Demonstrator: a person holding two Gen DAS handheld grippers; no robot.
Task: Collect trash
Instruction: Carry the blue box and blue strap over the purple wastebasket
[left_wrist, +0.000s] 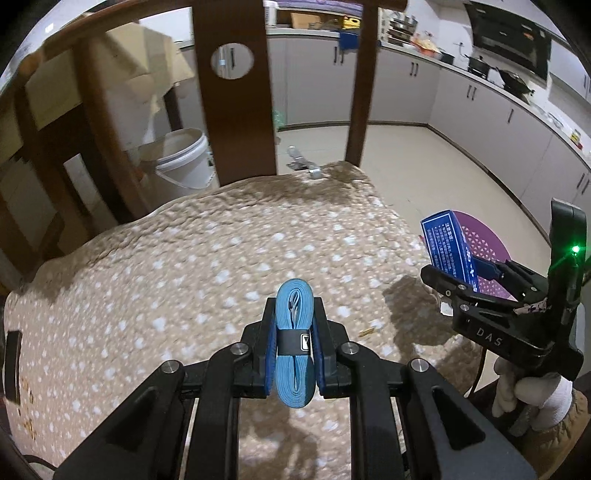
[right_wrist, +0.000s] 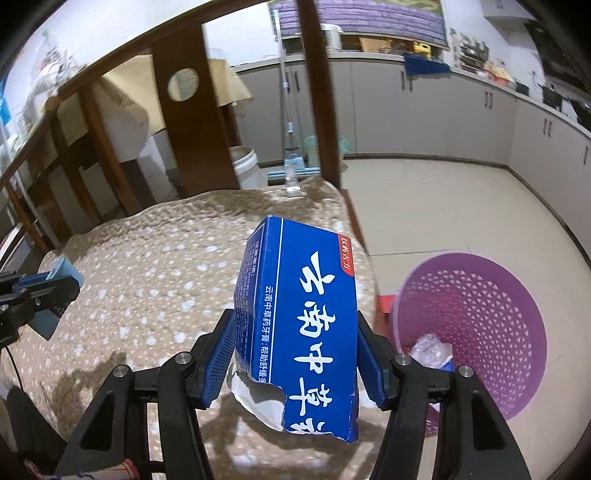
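Left wrist view: your left gripper (left_wrist: 294, 328) hangs over spotted cushion (left_wrist: 221, 266), chair back slat (left_wrist: 236, 103) straight ahead, cushion edge dropping off at right, open floor (left_wrist: 424, 162) beyond. Jaws pinched tight on folded light-blue strap (left_wrist: 294, 343).

Right wrist view: your right gripper (right_wrist: 297, 350) sits near cushion's right edge, purple basket (right_wrist: 480, 332) on floor just beside, clear wrapper (right_wrist: 430, 350) inside. Jaws half spread, clamping torn blue carton (right_wrist: 306, 314), tilted.
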